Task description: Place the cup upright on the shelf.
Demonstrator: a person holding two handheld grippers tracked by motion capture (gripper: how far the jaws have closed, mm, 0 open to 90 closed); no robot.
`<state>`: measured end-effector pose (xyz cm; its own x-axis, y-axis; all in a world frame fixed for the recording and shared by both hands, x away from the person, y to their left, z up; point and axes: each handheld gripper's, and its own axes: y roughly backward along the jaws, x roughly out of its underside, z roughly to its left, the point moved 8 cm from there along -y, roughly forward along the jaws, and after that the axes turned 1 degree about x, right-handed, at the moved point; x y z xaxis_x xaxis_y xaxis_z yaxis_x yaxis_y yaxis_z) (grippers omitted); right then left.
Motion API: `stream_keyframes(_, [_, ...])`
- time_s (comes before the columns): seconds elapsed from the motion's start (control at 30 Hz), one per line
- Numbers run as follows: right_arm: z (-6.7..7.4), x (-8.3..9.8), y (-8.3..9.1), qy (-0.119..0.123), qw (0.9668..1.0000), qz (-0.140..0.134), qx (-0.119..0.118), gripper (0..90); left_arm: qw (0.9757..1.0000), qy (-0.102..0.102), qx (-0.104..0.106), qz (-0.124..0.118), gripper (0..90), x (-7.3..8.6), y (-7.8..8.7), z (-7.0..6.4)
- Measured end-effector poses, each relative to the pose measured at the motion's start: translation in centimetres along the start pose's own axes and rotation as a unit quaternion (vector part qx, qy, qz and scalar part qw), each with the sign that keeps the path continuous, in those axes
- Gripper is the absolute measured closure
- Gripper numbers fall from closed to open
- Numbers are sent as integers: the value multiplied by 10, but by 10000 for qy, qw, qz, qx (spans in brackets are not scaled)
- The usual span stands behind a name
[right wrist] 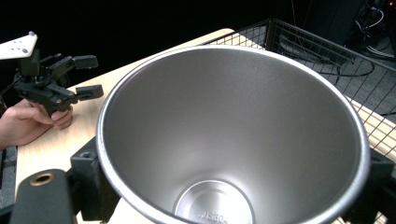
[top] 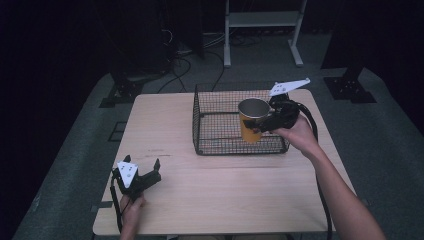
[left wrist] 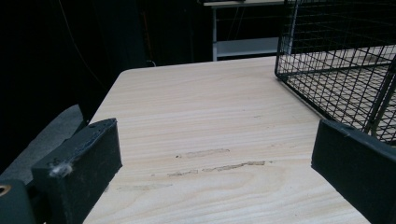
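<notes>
1. cup (top: 251,121), orange outside with a bare metal inside, is held upright over the wire basket (top: 210,131) at about 2 o'clock on the desk (top: 165,130); whether its base touches the basket floor i cannot tell.
2. right hand-held gripper (top: 264,123) has its 2 jaws closed against the cup's wall just below the rim, coming in from the 3 o'clock side; in the right gripper view the cup (right wrist: 233,140) mouth sits between the jaws and looks empty.
3. left hand-held gripper (top: 150,169) rests near 7 o'clock on the desk, jaws spread wide with nothing between them; the left gripper view shows bare wood in the gap and the basket (left wrist: 345,70) corner off toward 1 o'clock.
4. handling, as i judge it: stiff metal walls, so it will not crush, and being empty it should be light.
5. the smooth, tapered side is likely slippery, so a grip could slide toward the narrow base; taking hold high, under the rolled rim, seems safest.
6. it looks sturdy rather than fragile, though it could snag on the basket wires.
</notes>
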<state>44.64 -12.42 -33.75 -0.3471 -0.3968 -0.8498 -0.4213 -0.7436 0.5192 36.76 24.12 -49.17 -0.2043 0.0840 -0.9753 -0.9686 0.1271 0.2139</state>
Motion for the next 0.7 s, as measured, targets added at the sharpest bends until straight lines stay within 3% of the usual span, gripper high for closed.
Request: stream_keyframes(0.7, [-25, -25, -30, -71, 9996, 231, 133, 133, 10000, 14, 7, -2, 8, 0, 0, 0])
